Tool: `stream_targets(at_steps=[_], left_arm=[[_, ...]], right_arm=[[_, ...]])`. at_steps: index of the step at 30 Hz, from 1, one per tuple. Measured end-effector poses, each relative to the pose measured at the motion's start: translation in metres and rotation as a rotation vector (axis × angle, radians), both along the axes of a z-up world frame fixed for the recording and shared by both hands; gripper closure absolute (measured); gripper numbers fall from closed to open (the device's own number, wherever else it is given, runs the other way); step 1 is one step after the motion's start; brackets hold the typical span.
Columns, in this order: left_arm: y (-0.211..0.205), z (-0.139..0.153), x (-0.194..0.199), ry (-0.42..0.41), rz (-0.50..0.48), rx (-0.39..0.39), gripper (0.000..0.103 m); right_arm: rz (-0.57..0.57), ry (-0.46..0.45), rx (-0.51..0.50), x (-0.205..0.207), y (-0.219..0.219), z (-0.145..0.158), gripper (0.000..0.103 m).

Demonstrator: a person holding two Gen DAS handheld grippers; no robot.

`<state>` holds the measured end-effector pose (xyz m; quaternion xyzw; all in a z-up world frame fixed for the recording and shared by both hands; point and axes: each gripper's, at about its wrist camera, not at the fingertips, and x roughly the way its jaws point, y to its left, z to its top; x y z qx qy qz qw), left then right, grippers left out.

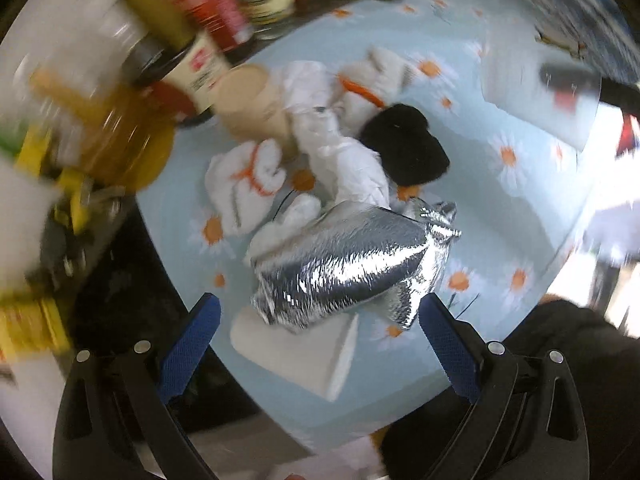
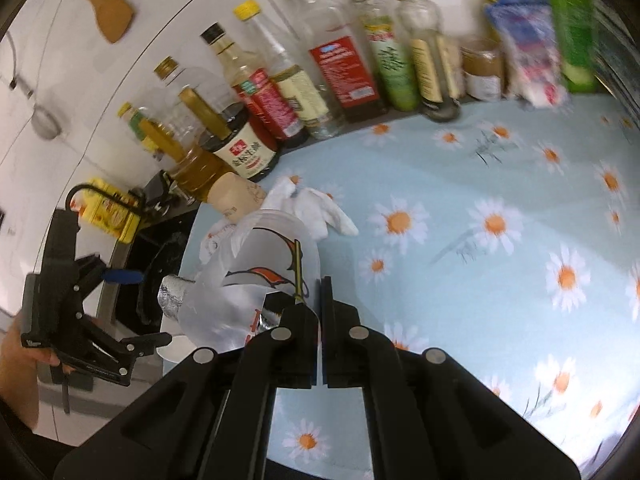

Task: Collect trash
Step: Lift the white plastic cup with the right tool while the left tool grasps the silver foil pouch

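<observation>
Trash, namely a crumpled silver foil pouch (image 1: 344,268), is lying on the daisy-printed pale-blue worktop (image 1: 520,208) directly beneath the left claw (image 1: 320,344), which is pointing down with its blue-padded jaws standing released, one on each side of the pouch. The pouch's long axis is running roughly across the gap from jaw to jaw, so a grip along that line looks awkward. Just beyond the pouch from this claw, crumpled white paper wads (image 1: 320,128) and a black fuzzy lump (image 1: 404,148) are clustering. The right claw (image 2: 320,312) is clenching the rim of a translucent plastic bag with red print (image 2: 260,280), holding it just beside the pouch; the left claw is the nearer.
</observation>
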<state>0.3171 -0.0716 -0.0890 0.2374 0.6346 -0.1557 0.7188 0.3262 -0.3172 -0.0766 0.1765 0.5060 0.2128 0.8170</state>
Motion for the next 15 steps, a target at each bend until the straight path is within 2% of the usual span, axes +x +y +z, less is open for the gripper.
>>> stream_targets(at_steps=[5, 8, 13, 15], left_arm=[[-0.021, -0.016, 0.003, 0.055, -0.228, 0.095, 0.007], [-0.03, -0.027, 0.004, 0.084, -0.324, 0.136, 0.007], [-0.038, -0.045, 0.007, 0.119, -0.409, 0.178, 0.007], [-0.039, -0.049, 0.009, 0.142, -0.427, 0.162, 0.008]], right_arm=[[-0.113, 0.03, 0.009, -0.027, -0.007, -0.005, 0.101], [-0.178, 0.042, 0.013, -0.042, -0.013, -0.007, 0.101], [-0.282, 0.059, 0.014, -0.063, -0.024, -0.009, 0.101], [-0.32, 0.066, 0.014, -0.071, -0.03, -0.011, 0.101]])
